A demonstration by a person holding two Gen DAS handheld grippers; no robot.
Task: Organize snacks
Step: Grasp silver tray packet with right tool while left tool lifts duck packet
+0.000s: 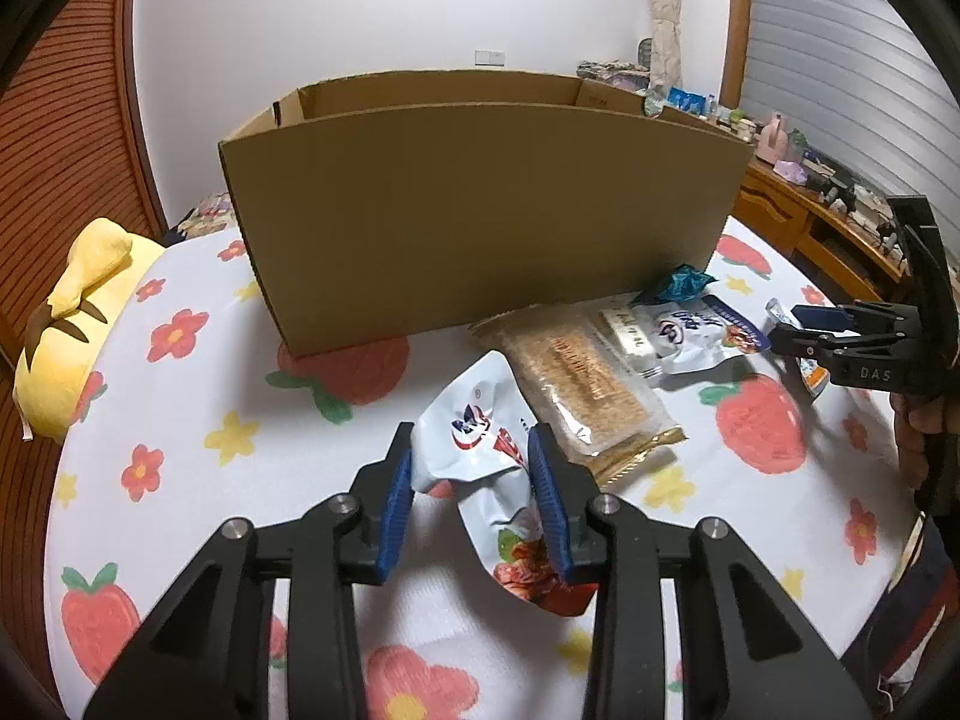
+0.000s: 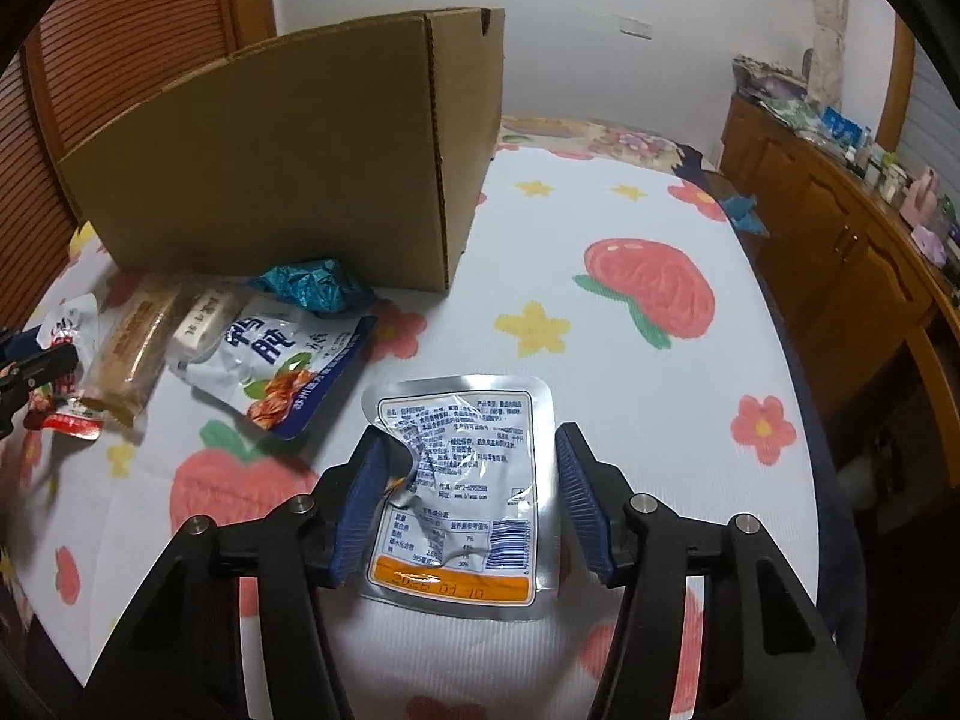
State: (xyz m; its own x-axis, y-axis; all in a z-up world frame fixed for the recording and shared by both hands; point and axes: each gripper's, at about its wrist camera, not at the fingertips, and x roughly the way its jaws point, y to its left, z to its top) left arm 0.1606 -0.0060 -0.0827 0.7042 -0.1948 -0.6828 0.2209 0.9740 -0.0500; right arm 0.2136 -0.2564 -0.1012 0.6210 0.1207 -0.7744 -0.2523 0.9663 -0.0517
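Left gripper [image 1: 471, 468] closed around a crumpled white pouch [image 1: 480, 450], blue pads pressing both sides, pouch apparently lifted slightly off the bed. Right gripper [image 2: 468, 492] spread wide around a silver pouch [image 2: 456, 480], label side up, flat on the sheet; left pad touching its buckled edge, right pad just clear.

Between the 2 grippers, 4 more snacks in a loose cluster just in front of the cardboard box [image 1: 480, 210]: a long cracker pack [image 1: 585, 384], a small cream bar [image 1: 627, 333], a white-and-blue pouch [image 1: 696, 330], and a crinkled teal wrapper [image 1: 681, 285] nearest the box wall. Box open-topped, tall, standing at the far side; inside hidden from both views.

Likely trouble: thin foil slipping or folding out from between the pads, since the silver pouch lies flat and gives little edge to bite. Also a risk of pinching the sheet along with it. On the left, a grip on crumpled film alone, so possible sliding loose during the lift over the high box wall. Chance of clipping the rim and shifting the box.

Surface: a bed [image 1: 180, 408] under a white sheet printed with strawberries, red flowers and yellow stars; soft, so likely to give under pressure. Yellow plush toy [image 1: 72, 330] at the left edge. Wooden cabinet [image 2: 840, 252] along the right, cluttered on top; slatted wooden door [image 1: 66, 120] on the left, white wall beyond.
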